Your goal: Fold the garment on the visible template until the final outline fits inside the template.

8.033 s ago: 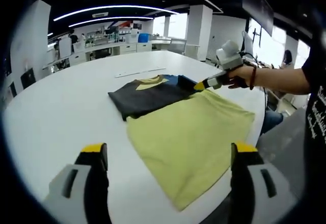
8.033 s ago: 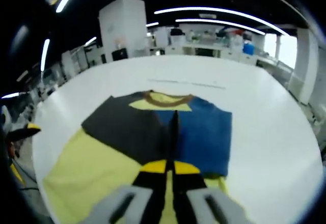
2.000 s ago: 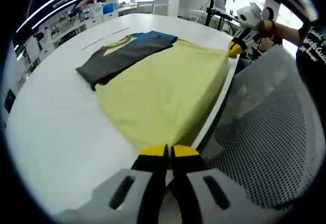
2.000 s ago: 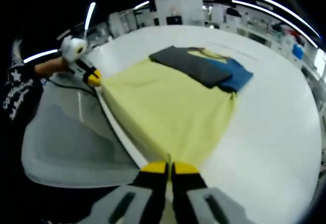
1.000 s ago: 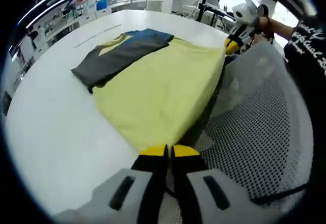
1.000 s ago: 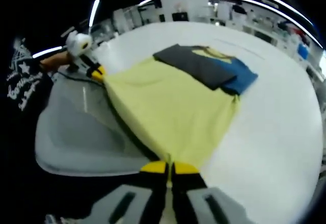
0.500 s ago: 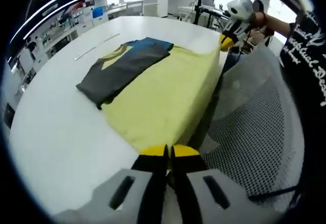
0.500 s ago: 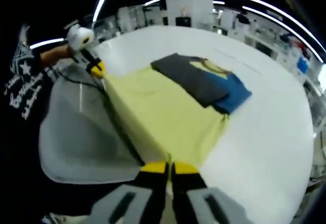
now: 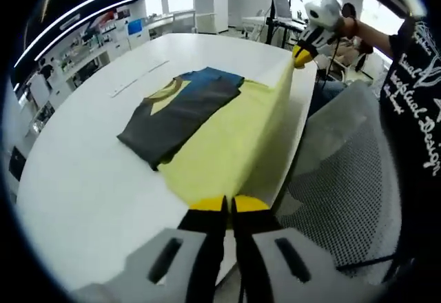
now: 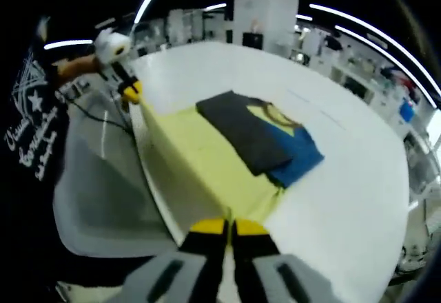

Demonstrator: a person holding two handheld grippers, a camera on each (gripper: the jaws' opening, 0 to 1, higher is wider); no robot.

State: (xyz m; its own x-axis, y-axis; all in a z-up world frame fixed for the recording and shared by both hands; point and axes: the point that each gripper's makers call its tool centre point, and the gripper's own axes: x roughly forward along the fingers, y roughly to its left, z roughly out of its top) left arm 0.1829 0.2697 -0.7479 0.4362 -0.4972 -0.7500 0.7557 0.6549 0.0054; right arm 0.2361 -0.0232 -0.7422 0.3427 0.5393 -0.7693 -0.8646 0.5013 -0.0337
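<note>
Garment [image 9: 220,144] hem corners pinched between both grippers' closed fingers [image 9: 207,205].

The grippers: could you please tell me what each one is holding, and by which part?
Both hold the garment by its yellow hem: left gripper on one corner, right gripper on the other.
</note>
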